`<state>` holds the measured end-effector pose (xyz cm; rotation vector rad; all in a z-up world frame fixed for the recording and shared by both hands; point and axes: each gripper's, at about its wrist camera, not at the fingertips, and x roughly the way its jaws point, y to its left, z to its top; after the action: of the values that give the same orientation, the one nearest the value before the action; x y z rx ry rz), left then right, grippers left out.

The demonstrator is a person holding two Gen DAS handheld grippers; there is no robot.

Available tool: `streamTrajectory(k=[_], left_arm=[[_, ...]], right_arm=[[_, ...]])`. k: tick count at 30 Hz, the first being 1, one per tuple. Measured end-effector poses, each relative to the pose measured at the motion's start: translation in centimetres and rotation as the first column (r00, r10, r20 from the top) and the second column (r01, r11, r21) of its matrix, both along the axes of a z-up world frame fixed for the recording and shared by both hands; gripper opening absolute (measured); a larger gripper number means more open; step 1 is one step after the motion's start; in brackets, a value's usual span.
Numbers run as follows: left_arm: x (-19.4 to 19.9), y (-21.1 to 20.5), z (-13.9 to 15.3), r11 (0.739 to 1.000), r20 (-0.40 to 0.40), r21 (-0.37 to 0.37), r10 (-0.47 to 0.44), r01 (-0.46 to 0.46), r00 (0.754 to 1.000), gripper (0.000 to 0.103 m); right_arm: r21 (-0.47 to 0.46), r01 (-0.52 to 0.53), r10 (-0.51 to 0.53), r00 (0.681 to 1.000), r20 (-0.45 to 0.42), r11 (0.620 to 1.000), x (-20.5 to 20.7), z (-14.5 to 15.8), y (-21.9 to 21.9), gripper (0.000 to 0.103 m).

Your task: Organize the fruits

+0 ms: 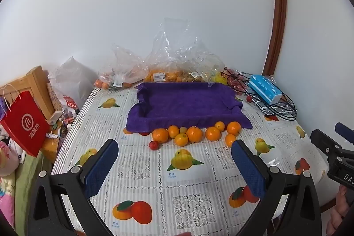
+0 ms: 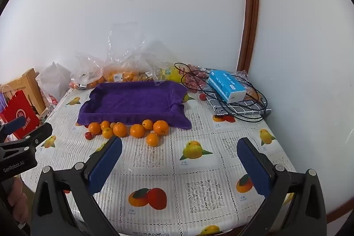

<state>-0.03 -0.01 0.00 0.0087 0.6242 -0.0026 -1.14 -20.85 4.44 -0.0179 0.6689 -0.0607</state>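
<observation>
Both hand-held grippers, left [image 1: 174, 166] and right [image 2: 179, 162], are held wide open and empty above the fruit-printed counter [image 2: 199, 169]; oranges [image 2: 137, 130] are clustered at 11 o'clock, white walls [image 2: 177, 14] behind.

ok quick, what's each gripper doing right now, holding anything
Left gripper: open wide, holding nothing, short of the oranges.
Right gripper: open wide, holding nothing.

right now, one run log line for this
left hand-held gripper open | right hand-held gripper open | oranges loose before tray | tray holds nothing
</observation>
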Motion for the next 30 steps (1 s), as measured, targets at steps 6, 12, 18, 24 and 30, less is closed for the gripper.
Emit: streamTrajectory(k=[6, 12, 18, 24, 30], left_arm=[[-0.3, 0.1, -0.5, 0.999, -0.019, -0.033, 0.018, -0.018, 1.000, 0.103], [-0.3, 0.4, -0.3, 1.000, -0.015, -0.009, 0.007, -0.007, 1.000, 0.103], [-0.9, 0.6, 0.1, 1.000, 0.005, -0.018, 0.003, -0.003, 1.000, 0.103], [-1.0, 0.8, 0.4, 1.000, 0.007, -0.018, 0.007, -0.007, 1.000, 0.103], [-0.9, 0.6, 0.5, 1.000, 0.004, -0.016, 0.014, -0.014, 1.000, 0.103]], right_arm=[[-0.014, -0.001, 0.001, 1.000, -0.021, 1.000, -0.1, -0.2, 0.1, 0.102], [-0.007, -0.005, 0.005, 0.999, -0.034, 1.000, -0.2, 0.1, 0.7, 0.102], [-0.001, -0.008, 0.008, 1.000, -0.020, 1.000, -0.5, -0.2, 0.8, 0.102], [0.015, -0.007, 0.007, 1.000, -0.010, 1.000, -0.6, 0.2, 0.5, 0.102], [0.014, -0.008, 0.008, 1.000, -0.006, 1.000, -0.9, 0.1, 0.6, 0.102]])
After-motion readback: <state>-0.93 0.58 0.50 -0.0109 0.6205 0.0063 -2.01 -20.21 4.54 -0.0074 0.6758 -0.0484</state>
